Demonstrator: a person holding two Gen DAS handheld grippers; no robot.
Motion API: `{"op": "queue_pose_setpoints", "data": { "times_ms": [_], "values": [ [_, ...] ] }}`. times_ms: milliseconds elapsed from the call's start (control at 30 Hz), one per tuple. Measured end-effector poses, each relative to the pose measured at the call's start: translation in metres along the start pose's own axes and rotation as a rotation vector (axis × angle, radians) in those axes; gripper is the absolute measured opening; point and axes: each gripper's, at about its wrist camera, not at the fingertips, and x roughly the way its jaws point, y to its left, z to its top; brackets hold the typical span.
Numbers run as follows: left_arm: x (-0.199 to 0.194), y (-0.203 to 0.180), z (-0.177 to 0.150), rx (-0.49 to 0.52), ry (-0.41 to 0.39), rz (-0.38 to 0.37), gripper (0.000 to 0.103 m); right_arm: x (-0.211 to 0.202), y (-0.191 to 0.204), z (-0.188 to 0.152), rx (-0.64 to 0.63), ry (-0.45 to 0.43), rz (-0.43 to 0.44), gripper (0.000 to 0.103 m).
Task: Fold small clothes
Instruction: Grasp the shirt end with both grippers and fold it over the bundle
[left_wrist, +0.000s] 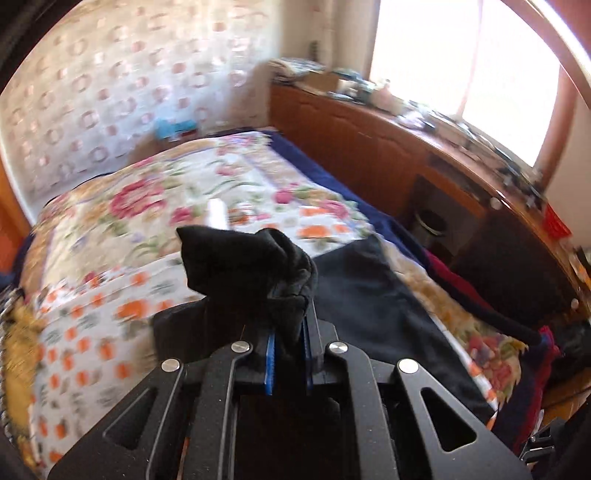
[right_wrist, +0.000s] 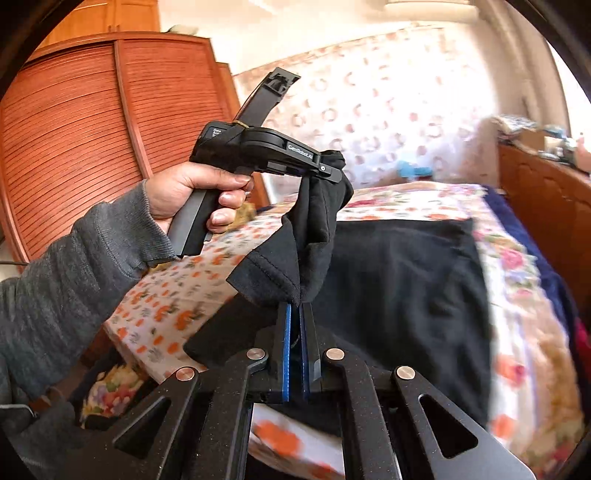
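Observation:
A black garment (left_wrist: 369, 302) lies partly spread on the floral bed cover (left_wrist: 147, 206). My left gripper (left_wrist: 290, 332) is shut on a bunched corner of it, lifted off the bed. In the right wrist view the left gripper (right_wrist: 332, 171) sits in a person's hand (right_wrist: 184, 192), with black cloth hanging from its tips. My right gripper (right_wrist: 295, 308) is shut on a stitched hem of the same garment (right_wrist: 406, 288), close below the left one. The cloth runs between both grippers, and the rest stays flat on the bed cover (right_wrist: 177, 295).
A cluttered wooden desk (left_wrist: 369, 147) runs along the bed's right side under a bright window (left_wrist: 461, 66). A slatted wooden wardrobe (right_wrist: 74, 147) stands to the left. Dark red clothes (left_wrist: 546, 343) are piled at the bed's right edge. A grey sleeve (right_wrist: 74, 277) crosses the left.

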Motion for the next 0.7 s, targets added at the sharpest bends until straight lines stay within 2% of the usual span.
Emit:
{"op": "queue_pose_setpoints", "data": {
  "times_ms": [167, 333, 500, 567, 633, 667, 700],
  "values": [
    [0.037, -0.058, 0.009, 0.066, 0.048, -0.035, 0.012, -0.031, -0.025, -0.015, 0.045, 0.006, -0.066, 0.004],
    [0.062, -0.09, 0.014, 0.099, 0.085, -0.032, 0.013, -0.05, -0.035, -0.03, 0.067, 0.016, -0.101, 0.004],
    [0.073, -0.104, 0.015, 0.116, 0.095, -0.023, 0.013, -0.059, -0.047, -0.036, 0.105, 0.021, -0.108, 0.004],
    [0.075, -0.107, 0.015, 0.133, 0.102, -0.012, 0.019, -0.056, -0.048, -0.037, 0.114, 0.035, -0.11, 0.004],
    [0.072, -0.107, 0.015, 0.136, 0.096, -0.03, 0.035, -0.049, -0.045, -0.038, 0.116, 0.055, -0.114, 0.004],
    [0.07, -0.107, 0.015, 0.134, 0.091, -0.043, 0.047, -0.048, -0.045, -0.039, 0.116, 0.063, -0.115, 0.004],
    [0.067, -0.107, 0.016, 0.133, 0.088, -0.054, 0.052, -0.047, -0.045, -0.04, 0.118, 0.07, -0.119, 0.004]
  ]
}}
